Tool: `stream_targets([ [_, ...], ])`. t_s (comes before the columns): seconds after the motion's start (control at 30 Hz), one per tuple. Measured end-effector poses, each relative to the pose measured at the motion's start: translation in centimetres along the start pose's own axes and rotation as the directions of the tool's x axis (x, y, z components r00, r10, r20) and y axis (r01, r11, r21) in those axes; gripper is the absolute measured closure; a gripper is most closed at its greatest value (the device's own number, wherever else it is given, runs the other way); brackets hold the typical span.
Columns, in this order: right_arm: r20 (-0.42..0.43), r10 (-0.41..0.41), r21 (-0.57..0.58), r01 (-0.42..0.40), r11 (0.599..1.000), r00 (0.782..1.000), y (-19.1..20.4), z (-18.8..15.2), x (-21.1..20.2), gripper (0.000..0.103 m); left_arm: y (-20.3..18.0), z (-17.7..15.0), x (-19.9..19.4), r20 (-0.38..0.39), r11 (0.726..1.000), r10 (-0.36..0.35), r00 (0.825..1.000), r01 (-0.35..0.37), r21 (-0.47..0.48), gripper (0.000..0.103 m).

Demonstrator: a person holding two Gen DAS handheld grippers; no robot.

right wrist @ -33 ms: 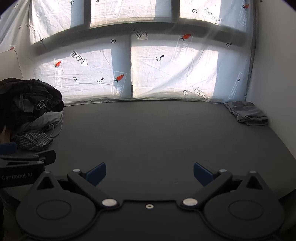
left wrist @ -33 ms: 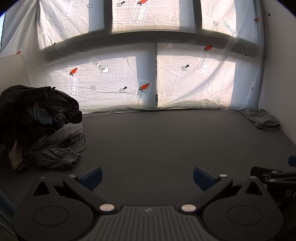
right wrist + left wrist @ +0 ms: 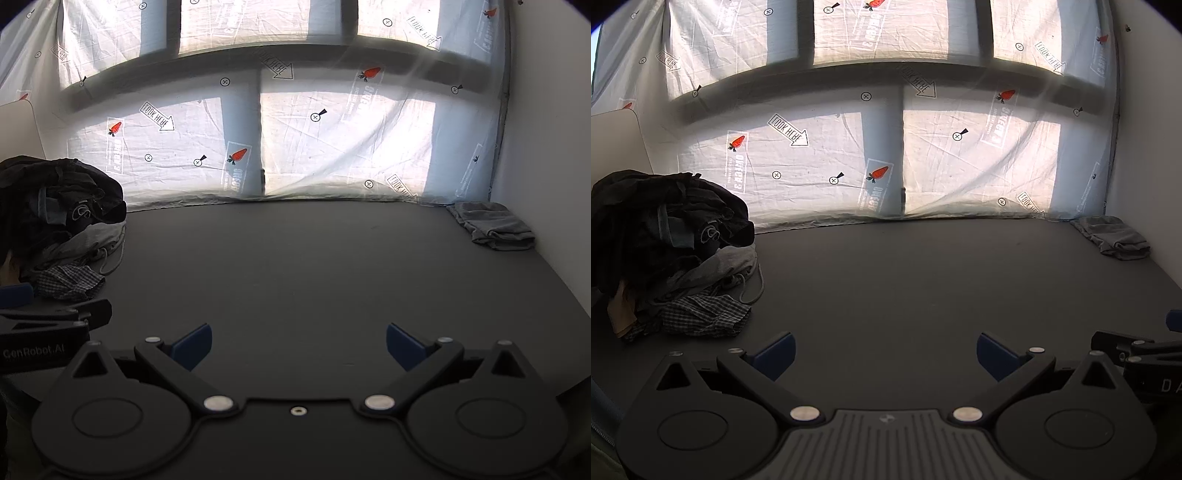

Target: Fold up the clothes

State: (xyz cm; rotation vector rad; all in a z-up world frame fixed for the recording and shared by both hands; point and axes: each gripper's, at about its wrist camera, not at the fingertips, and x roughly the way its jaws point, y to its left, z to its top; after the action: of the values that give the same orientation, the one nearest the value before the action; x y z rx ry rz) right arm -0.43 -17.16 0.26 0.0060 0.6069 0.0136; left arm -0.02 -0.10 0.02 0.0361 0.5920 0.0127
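A heap of unfolded dark clothes point(image 3: 665, 236) lies at the left of the dark table point(image 3: 905, 280), with a grey corded garment and a checked cloth point(image 3: 701, 314) at its front. The heap also shows in the right wrist view point(image 3: 59, 214). A folded grey garment point(image 3: 1115, 240) lies at the far right corner, also in the right wrist view point(image 3: 495, 225). My left gripper point(image 3: 885, 350) is open and empty above the table's near part. My right gripper point(image 3: 299, 345) is open and empty beside it, to its right.
A white printed sheet point(image 3: 886, 147) covers the windows behind the table. A white wall point(image 3: 546, 147) stands close at the right. A white panel point(image 3: 613, 144) stands behind the heap. The other gripper's body shows at each view's edge: the right one point(image 3: 1145, 350), the left one point(image 3: 48, 325).
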Motion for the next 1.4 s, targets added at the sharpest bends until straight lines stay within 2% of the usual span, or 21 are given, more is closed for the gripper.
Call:
stream_targets([
  [0.77,-0.001,0.023,0.0,-0.023,1.0,1.0,-1.5,0.0,-0.7,0.001,-1.7,0.4,-0.5,-0.01,1.0,0.016,1.0,-0.016,0.02,0.0],
  [1.4,0.006,0.02,0.008,-0.02,1.0,1.0,-1.7,-0.4,-1.3,0.001,-1.4,-0.9,-1.1,0.006,0.999,0.008,1.0,-0.008,0.033,0.0],
])
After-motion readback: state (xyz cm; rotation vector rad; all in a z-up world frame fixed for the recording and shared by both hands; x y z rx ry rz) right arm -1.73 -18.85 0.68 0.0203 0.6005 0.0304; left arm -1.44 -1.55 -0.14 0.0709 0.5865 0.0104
